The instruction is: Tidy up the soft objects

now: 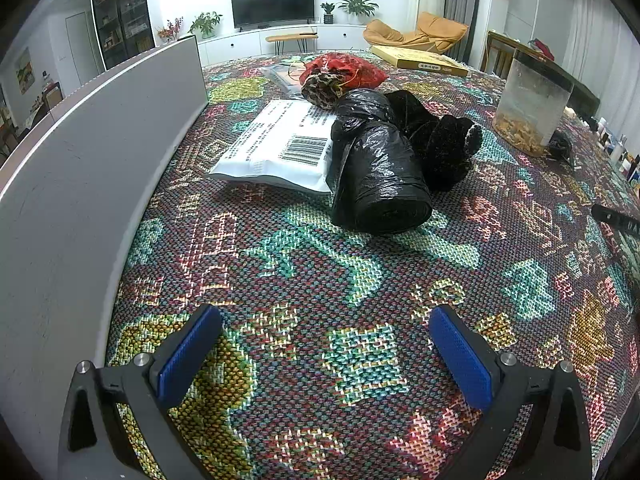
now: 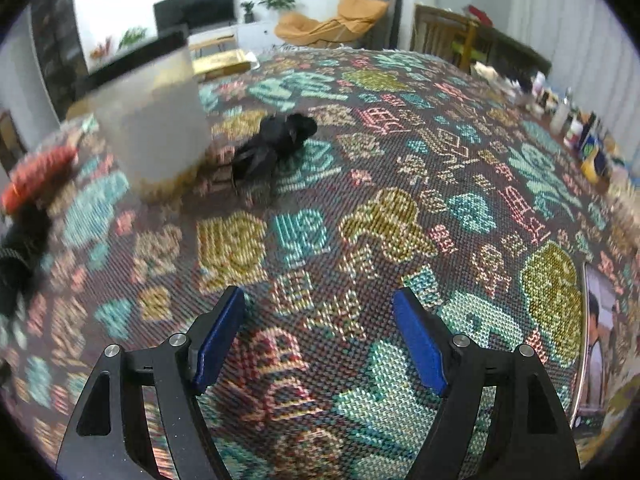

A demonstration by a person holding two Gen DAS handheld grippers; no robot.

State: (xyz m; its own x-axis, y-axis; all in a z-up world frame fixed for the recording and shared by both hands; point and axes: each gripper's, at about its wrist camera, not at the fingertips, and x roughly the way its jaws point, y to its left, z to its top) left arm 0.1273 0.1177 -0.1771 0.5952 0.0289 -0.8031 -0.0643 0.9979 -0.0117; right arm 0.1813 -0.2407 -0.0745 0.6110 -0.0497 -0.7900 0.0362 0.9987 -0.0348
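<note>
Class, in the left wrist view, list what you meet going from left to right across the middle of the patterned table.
Grey panel → white mailer bag → black bin-bag roll → black fuzzy cloth → clear plastic jar.

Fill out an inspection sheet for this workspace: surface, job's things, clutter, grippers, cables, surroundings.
Surface: table under a multicoloured woven cloth.
Job's things: roll of black bin bags lying on its side, overlapping a white courier pouch; black fuzzy item against the roll; red mesh bag behind; small black bundle beside the jar.
Clutter: clear plastic jar with food at the bottom; flat yellow box; grey panel along the table's edge; bottles at the far edge.
Grippers: left gripper open, empty; right gripper open, empty.
Cables: nothing seen.
Surroundings: living room with television, potted plants, orange lounge chair.
</note>
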